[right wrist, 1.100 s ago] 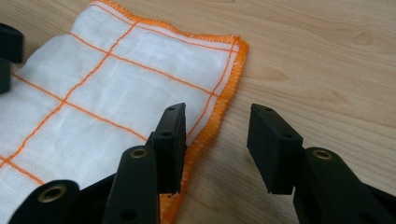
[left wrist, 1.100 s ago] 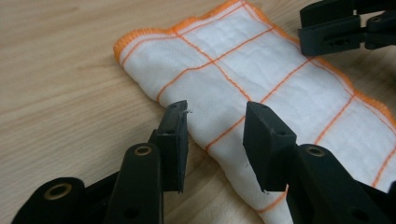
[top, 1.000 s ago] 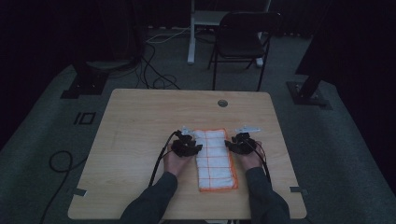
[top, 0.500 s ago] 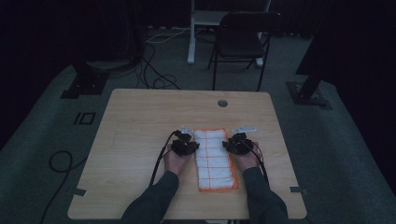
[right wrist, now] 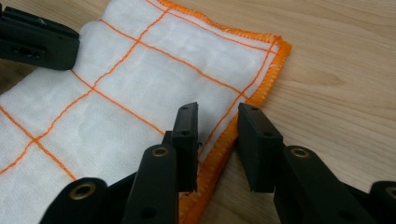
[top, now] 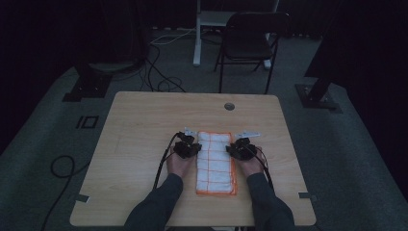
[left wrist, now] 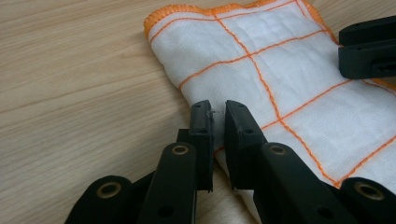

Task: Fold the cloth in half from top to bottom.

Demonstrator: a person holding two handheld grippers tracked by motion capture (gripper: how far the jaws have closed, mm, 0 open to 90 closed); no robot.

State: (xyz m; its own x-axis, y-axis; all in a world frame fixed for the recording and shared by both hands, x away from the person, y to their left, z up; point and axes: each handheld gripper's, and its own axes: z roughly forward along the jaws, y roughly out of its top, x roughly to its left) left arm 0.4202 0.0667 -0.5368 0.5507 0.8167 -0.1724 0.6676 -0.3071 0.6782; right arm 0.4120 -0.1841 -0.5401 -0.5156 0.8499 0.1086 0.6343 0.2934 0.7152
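We have a wooden table (top: 144, 125) before us, and everything here is placed by the cloth (top: 216, 161) on it: a white cloth with an orange grid and orange hem, lying folded into a long strip at the table's middle, nearer our edge than the far one, its long sides running away from us. Beyond the table stand a chair (top: 250, 43) and some cables on the floor (top: 159, 72). Our left gripper (top: 188, 144) sits at the cloth's left long edge, toward its far end, and our right gripper (top: 241, 147) sits opposite at the right long edge. In the left gripper view the left gripper (left wrist: 216, 116) has its jaws almost together with the edge of the cloth (left wrist: 280, 60) pinched between them, a thin sliver of fabric showing in the slit. In the right gripper view the right gripper (right wrist: 219, 128) has its jaws plainly apart, straddling the orange hem of the cloth (right wrist: 163, 79) without closing on it. We judge that the folding is partly done: the cloth already lies doubled lengthwise and neat. What seems left is to close the right jaws on the hem, lift both edges together, and bring one end over the other for the next fold.
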